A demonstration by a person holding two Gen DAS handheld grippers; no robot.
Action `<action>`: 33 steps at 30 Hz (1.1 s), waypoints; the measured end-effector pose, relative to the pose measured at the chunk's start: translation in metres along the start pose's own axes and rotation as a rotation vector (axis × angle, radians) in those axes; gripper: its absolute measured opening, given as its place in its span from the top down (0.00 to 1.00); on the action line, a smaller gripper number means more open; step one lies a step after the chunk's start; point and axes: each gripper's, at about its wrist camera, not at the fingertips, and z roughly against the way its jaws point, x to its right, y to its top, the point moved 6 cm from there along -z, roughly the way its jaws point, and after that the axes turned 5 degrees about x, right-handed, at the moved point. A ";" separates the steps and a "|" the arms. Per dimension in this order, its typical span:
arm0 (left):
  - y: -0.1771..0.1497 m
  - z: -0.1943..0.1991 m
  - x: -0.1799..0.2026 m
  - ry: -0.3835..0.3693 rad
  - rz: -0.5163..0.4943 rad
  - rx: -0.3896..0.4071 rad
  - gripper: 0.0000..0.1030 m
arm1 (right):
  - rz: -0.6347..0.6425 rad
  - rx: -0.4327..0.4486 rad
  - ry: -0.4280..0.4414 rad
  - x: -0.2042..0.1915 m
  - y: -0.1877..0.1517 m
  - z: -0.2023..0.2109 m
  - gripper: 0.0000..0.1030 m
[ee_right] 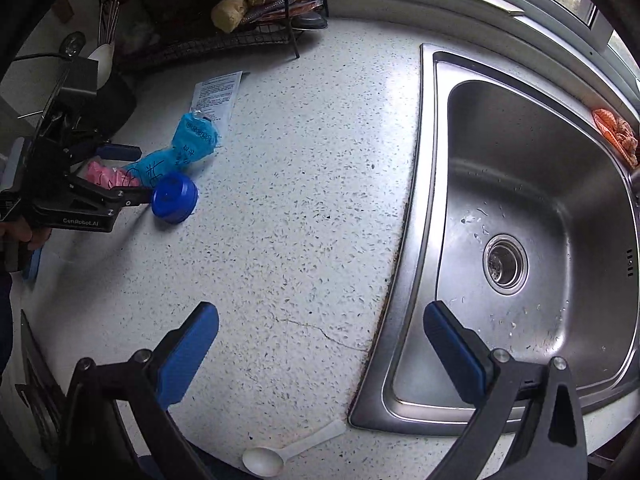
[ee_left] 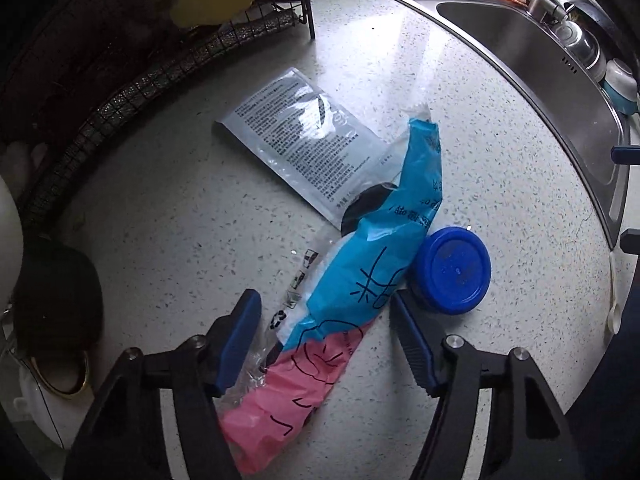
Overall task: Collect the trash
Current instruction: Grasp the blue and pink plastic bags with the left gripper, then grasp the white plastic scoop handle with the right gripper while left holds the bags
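A crumpled blue-and-pink plastic wrapper [ee_left: 360, 264] [ee_right: 192, 136] lies on the speckled counter. Its upper part overlaps a silver printed sachet [ee_left: 304, 140] [ee_right: 216, 96]. A round blue lid [ee_left: 454, 268] [ee_right: 175, 197] sits against the wrapper's right side. My left gripper [ee_left: 324, 298] [ee_right: 132, 174] points down over the wrapper, one finger on each side of it. The pads do not visibly press it, so it is open. My right gripper [ee_right: 320, 312] is open and empty above the counter beside the sink's edge.
A steel sink [ee_right: 420, 200] [ee_left: 520, 52] fills the right side. A black wire rack [ee_right: 224, 44] [ee_left: 140, 84] with food stands at the back. A white plastic spoon [ee_right: 276, 456] lies near the front edge. An orange cloth [ee_right: 616, 136] rests behind the sink.
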 end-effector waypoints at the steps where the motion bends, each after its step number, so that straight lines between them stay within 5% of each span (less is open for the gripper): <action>1: 0.000 0.000 0.000 -0.009 0.010 0.003 0.37 | -0.001 -0.001 -0.003 0.000 0.000 -0.001 0.01; 4: -0.002 -0.001 -0.002 -0.027 0.044 0.019 0.41 | -0.010 -0.003 -0.004 0.001 -0.003 0.000 0.01; 7: -0.007 0.006 -0.004 -0.021 0.075 0.029 0.70 | -0.012 0.005 0.005 0.002 -0.005 0.003 0.01; 11: -0.022 0.011 -0.002 -0.018 0.115 0.019 0.82 | -0.016 0.020 0.012 0.002 -0.005 0.008 0.01; 24: -0.084 0.083 0.024 0.073 0.310 0.100 0.86 | -0.089 0.016 0.055 0.005 -0.015 0.024 0.01; 33: -0.093 0.095 0.079 0.002 0.294 0.073 0.86 | -0.199 -0.113 0.044 0.000 -0.056 0.009 0.02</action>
